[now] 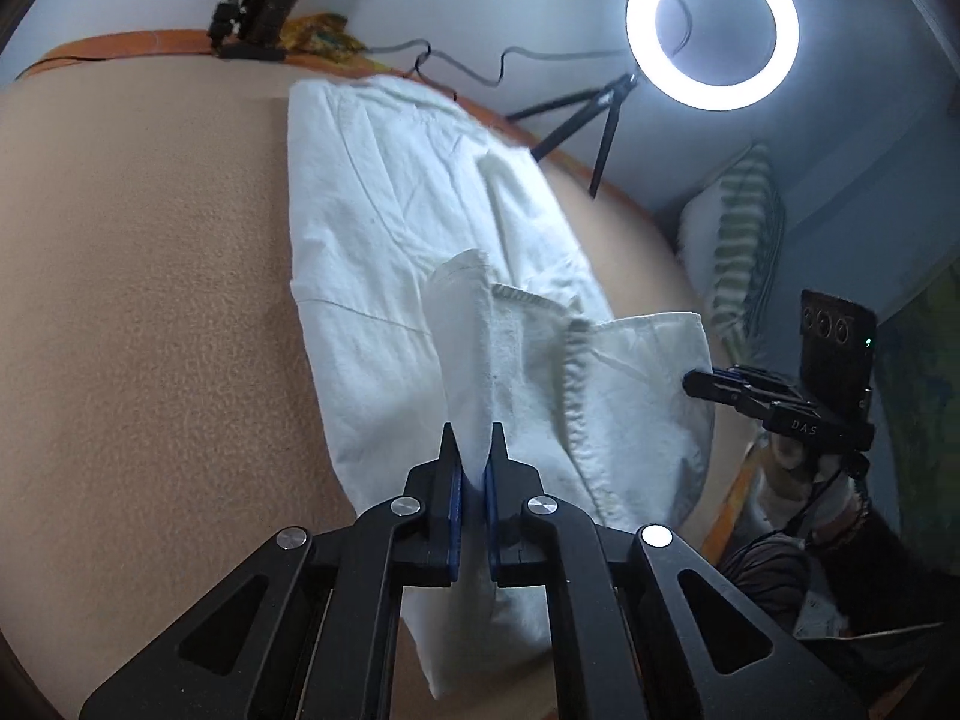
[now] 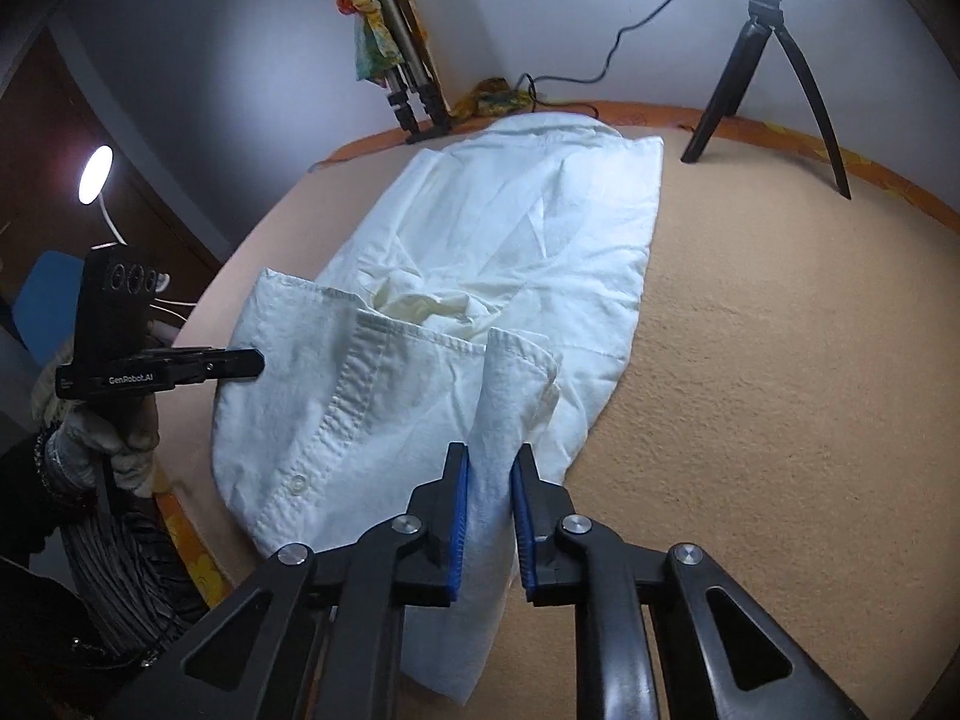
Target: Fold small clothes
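Observation:
A white buttoned shirt [image 1: 390, 210] lies lengthwise on a tan blanket-covered surface [image 1: 150, 300]. In the left wrist view my left gripper [image 1: 474, 456] is shut on a pinched-up fold at the shirt's near hem. At the right edge of the shirt, the right gripper [image 1: 714, 387] shows side-on. In the right wrist view the shirt [image 2: 510, 228] runs away from me, button placket at the left. My right gripper [image 2: 491, 468] is shut on a raised fold of the near hem, with cloth filling the gap between its blue pads [image 2: 459, 516]. The left gripper [image 2: 252, 363] is at the shirt's left edge, held by a gloved hand [image 2: 102, 444].
A lit ring light [image 1: 713, 30] on a small black tripod [image 2: 774, 60] stands at the far edge. A folded tripod [image 2: 408, 78] with a patterned cloth leans on the back wall, and a cable [image 2: 630, 30] trails there. A striped pillow [image 1: 738, 228] lies beyond the orange edge.

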Demonstrator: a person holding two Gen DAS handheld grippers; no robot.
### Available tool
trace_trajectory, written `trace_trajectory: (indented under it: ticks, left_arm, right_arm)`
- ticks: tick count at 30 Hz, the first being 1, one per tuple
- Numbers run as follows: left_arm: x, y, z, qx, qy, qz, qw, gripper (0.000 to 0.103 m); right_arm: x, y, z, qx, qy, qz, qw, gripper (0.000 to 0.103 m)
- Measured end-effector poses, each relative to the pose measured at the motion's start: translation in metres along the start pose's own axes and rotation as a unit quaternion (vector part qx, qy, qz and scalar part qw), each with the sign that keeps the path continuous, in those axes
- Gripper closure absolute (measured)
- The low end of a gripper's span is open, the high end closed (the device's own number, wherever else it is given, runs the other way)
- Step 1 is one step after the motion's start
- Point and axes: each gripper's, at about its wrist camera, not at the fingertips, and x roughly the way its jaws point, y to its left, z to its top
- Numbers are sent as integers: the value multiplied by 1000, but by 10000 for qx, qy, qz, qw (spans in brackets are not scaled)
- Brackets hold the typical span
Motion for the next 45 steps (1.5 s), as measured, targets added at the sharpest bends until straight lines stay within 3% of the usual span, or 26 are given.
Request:
trace_trajectory:
  ticks: [2, 8, 11, 13, 14, 17, 19, 21, 24, 28, 31, 35, 39, 43, 45]
  left_arm:
    - [-13, -1, -4, -10, -182, -19, 9998, 98]
    - [11, 20, -1, -78, 180, 254, 9995, 98]
    - [20, 17, -1, 157, 254, 516, 9982, 92]
    - [21, 17, 2, 224, 313, 781, 9962, 87]
    - [17, 17, 2, 203, 281, 815, 9961, 87]
    - [-2, 13, 5, 334, -53, 1186, 9924, 83]
    - [-15, 7, 5, 442, -285, 1222, 9911, 83]
    - [-22, -4, 4, 631, -427, 1083, 9912, 82]
    - [-10, -17, 2, 902, -245, 873, 9918, 82]
    - [15, -20, 3, 1041, -33, 891, 9906, 82]
    - [30, -11, 8, 1035, 154, 909, 9903, 82]
    - [41, 2, 9, 1058, 251, 901, 9900, 83]
    - [38, 6, 17, 1086, 248, 783, 9907, 83]
    - [23, 15, 46, 930, -15, 760, 9928, 82]
    - [18, 24, 64, 824, -145, 859, 9928, 82]
  right_arm:
    - [-10, 2, 2, -24, -234, 374, 9990, 92]
    - [33, -24, 8, 394, 228, 91, 9989, 92]
    - [46, -25, 5, 238, 373, -216, 9988, 91]
    - [49, -28, 4, 233, 492, -508, 9972, 80]
    - [46, -29, 5, 248, 444, -630, 9967, 72]
    - [25, -25, 5, 139, 132, -1035, 9944, 72]
    - [8, -8, 3, -186, -145, -1363, 9904, 71]
    - [-1, 10, 2, -451, -403, -1176, 9912, 71]
    - [5, 34, 6, -727, -454, -698, 9939, 71]
    - [37, 50, 14, -1006, -231, -779, 9916, 73]
    - [58, 32, 15, -735, -5, -1108, 9911, 73]
    - [59, -2, 5, -116, 158, -1098, 9938, 74]
    - [56, -15, -1, -25, 302, -1075, 9937, 74]
    - [38, -21, 16, -60, 81, -839, 9964, 72]
    - [31, -30, 32, -83, -116, -757, 9970, 65]
